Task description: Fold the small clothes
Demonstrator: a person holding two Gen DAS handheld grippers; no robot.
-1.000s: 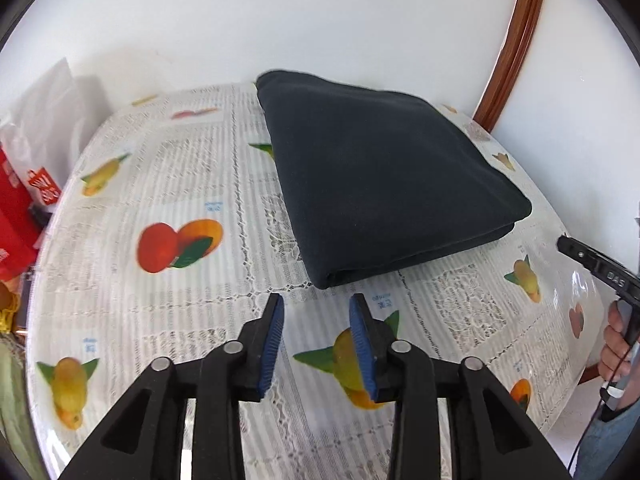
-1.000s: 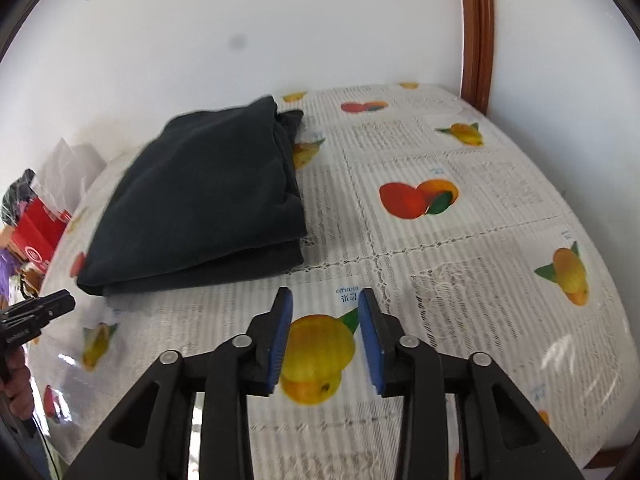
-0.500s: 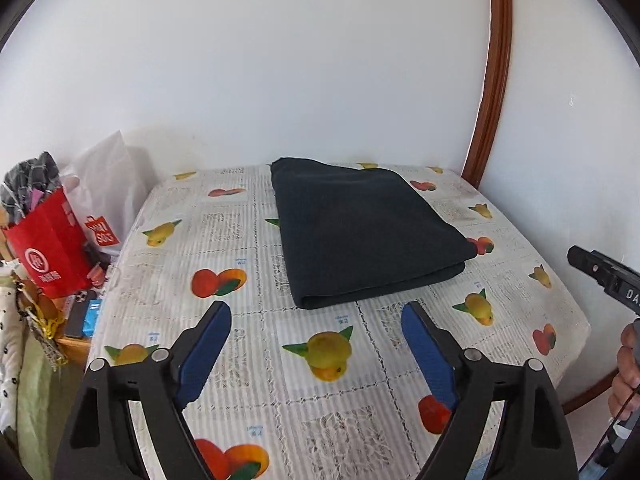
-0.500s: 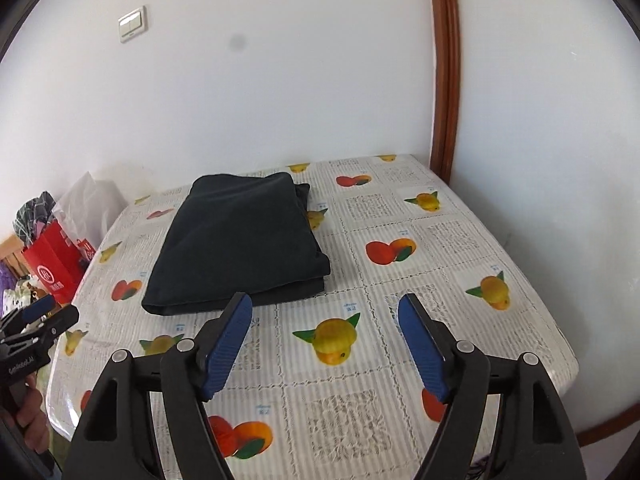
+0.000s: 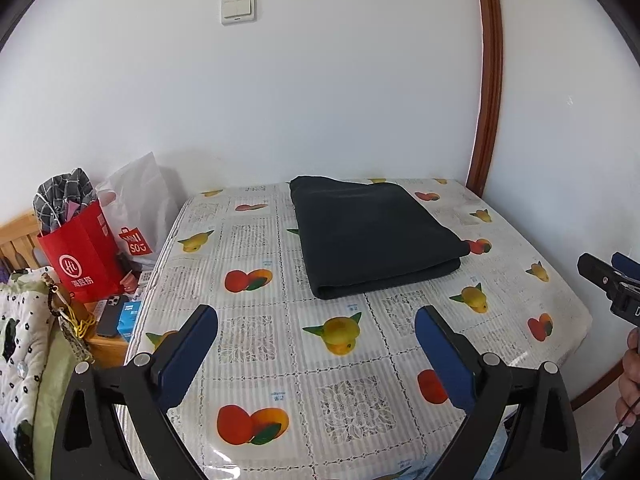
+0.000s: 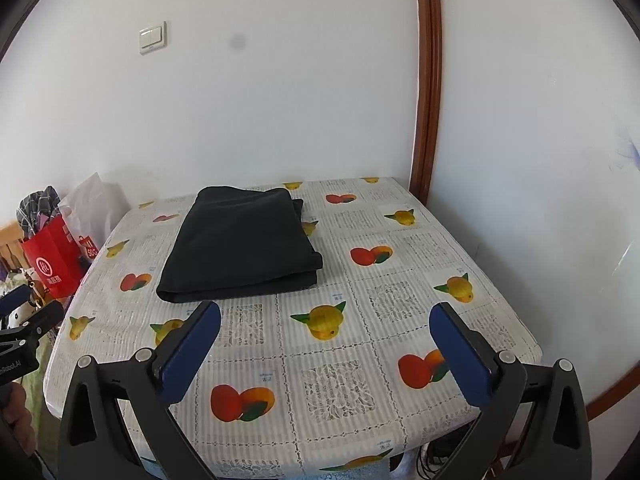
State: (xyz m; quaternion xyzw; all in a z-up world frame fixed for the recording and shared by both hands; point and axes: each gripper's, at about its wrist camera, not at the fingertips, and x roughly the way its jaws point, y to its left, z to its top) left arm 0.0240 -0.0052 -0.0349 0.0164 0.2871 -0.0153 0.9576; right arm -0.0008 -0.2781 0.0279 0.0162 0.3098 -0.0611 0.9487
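1. The dark garment (image 5: 376,236) lies folded into a neat, flat rectangle on the bench (image 5: 360,396), in the centre of the left-wrist view and left of centre in the right-wrist view (image 6: 244,244). Judging by its squared edges and stacked layers, the folding looks finished or nearly so.
2. The left gripper (image 5: 316,344) sits at the bottom of its frame, its jaws opening wide with nothing between them but the fruit-print cloth far below.
3. The right gripper (image 6: 326,344) matches it: jaws opening, spread wide, empty, well apart from the garment.
4. No other loose clothes show on the bench, so nothing visibly remains to fold.
5. Hard to tell: what kind of garment it is, and how many layers it holds. The far side of the fold is hidden.
6. The red bag (image 5: 86,260) at the left edge holds checked fabric, only partly visible.
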